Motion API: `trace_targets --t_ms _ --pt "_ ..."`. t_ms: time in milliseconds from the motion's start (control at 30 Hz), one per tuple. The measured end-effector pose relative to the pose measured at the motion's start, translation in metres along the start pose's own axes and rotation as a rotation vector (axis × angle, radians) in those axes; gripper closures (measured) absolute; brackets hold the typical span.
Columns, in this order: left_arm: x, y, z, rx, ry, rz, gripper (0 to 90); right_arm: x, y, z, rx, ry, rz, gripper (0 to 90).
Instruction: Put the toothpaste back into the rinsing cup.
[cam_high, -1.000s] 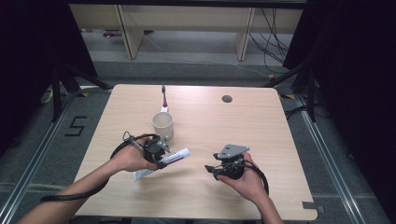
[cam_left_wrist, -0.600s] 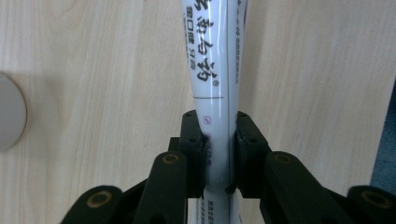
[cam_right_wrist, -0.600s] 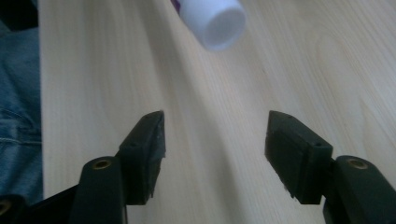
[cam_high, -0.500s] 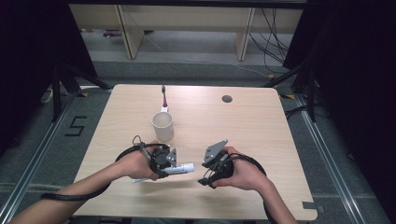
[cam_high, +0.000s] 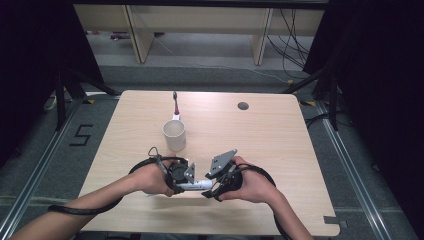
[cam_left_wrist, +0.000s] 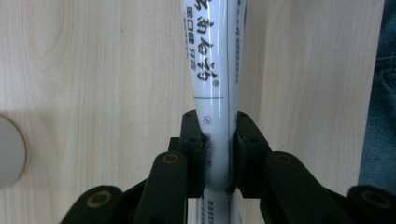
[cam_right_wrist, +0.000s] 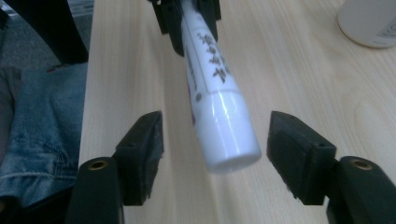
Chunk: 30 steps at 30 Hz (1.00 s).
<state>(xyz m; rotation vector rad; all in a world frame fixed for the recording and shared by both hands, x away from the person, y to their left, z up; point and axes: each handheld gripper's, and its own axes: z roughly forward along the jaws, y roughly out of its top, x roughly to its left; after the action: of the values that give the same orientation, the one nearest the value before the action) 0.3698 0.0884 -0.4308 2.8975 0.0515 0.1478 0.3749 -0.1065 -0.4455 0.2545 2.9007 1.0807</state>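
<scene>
A white toothpaste tube with dark printed characters is held level above the table near the front edge. My left gripper is shut on the tube, its jaws pinching the flat end. My right gripper is open, one jaw on each side of the tube's round cap end, not touching it. In the high view the left gripper and the right gripper face each other, with the tube between them. The left gripper also appears at the top of the right gripper view.
A cream cup stands upright behind the grippers, and a toothbrush lies beyond it. The wooden table has a round cable hole at the back right. Blue jeans show past the table's front edge.
Both hands have moved closer together at the table's front. The right gripper has come up to the tube's cap end, and its open jaws now bracket the cap.
</scene>
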Motion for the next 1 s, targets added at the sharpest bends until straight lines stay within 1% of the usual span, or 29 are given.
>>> trace_targets --t_ms 33,67,100,133,167,200,233,267,333,400,433,467,500,533,567,600,633,667,700,733,800,833,967,1000 --pt "0.000 0.000 0.000 0.000 -0.001 0.002 76.3 0.001 0.000 0.002 -0.006 0.019 0.025 40.3" --pt "-0.001 0.001 0.000 -0.002 0.002 0.009 76.2 0.000 0.001 0.004 -0.008 0.016 0.003 41.3" --pt "-0.001 0.001 0.000 -0.002 0.004 0.011 76.2 0.002 0.000 0.005 0.005 0.030 0.051 41.9" --pt "-0.001 0.001 -0.001 -0.003 0.005 0.013 76.2 0.000 0.001 0.007 -0.005 0.027 0.010 42.6" --pt "-0.001 0.001 -0.001 -0.002 0.002 0.014 76.2 -0.001 0.001 0.009 -0.004 0.031 0.003 43.3" --pt "-0.002 0.002 -0.001 0.000 0.000 0.021 76.3 0.002 0.001 0.010 0.004 0.042 0.047 44.2" --pt "-0.002 0.002 -0.001 0.000 -0.001 0.025 76.3 0.002 0.001 0.011 0.006 0.050 0.051 44.9" --pt "-0.002 0.002 -0.001 -0.003 -0.005 0.024 76.2 0.001 0.001 0.013 0.004 0.051 0.043 45.8" --pt "-0.003 0.002 -0.001 -0.003 -0.008 0.030 76.2 0.001 0.001 0.016 0.008 0.061 0.051 47.1" --pt "-0.003 0.002 0.000 -0.005 -0.007 0.033 76.2 0.001 0.002 0.018 0.022 0.055 0.054 48.4" --pt "-0.003 0.002 0.000 -0.004 -0.022 0.034 76.2 0.000 0.002 0.019 0.018 0.056 0.043 48.8" --pt "-0.003 0.002 0.001 -0.004 -0.022 0.032 76.2 0.001 0.003 0.019 0.020 0.060 0.056 49.0" --pt "-0.003 0.002 0.001 -0.004 -0.021 0.029 76.2 0.000 0.003 0.020 0.015 0.066 0.044 49.4" --pt "-0.003 0.002 0.001 -0.003 -0.022 0.031 76.2 0.001 0.004 0.020 0.025 0.060 0.050 49.7" --pt "-0.004 0.002 0.001 -0.003 -0.020 0.031 76.2 -0.001 0.004 0.021 0.016 0.069 0.026 50.0" --pt "-0.004 0.002 0.001 -0.004 -0.019 0.033 76.2 -0.001 0.005 0.021 0.014 0.067 0.023 50.4" --pt "-0.004 0.002 0.000 -0.002 -0.018 0.035 76.2 0.001 0.005 0.021 0.023 0.071 0.049 50.6" --pt "-0.005 0.002 0.001 -0.014 -0.021 0.022 76.2 0.001 0.005 0.021 0.022 0.072 0.050 51.1" --pt "-0.005 0.003 0.001 -0.009 -0.020 0.031 76.2 0.001 0.005 0.021 0.026 0.072 0.052 51.4" --pt "-0.005 0.003 0.001 -0.007 -0.021 0.033 76.2 0.001 0.006 0.022 0.024 0.074 0.044 51.8" --pt "-0.005 0.004 0.001 -0.007 -0.023 0.036 76.2 0.002 0.006 0.022 0.032 0.068 0.050 52.8" --pt "-0.005 0.004 0.001 -0.006 -0.025 0.038 76.2 0.001 0.006 0.023 0.024 0.075 0.033 53.7" --pt "-0.005 0.004 0.000 -0.009 -0.029 0.039 76.2 0.000 0.005 0.025 0.018 0.080 0.028 56.6" --pt "-0.005 0.004 0.000 -0.012 -0.027 0.039 76.2 0.000 0.005 0.024 0.017 0.074 0.028 57.1"
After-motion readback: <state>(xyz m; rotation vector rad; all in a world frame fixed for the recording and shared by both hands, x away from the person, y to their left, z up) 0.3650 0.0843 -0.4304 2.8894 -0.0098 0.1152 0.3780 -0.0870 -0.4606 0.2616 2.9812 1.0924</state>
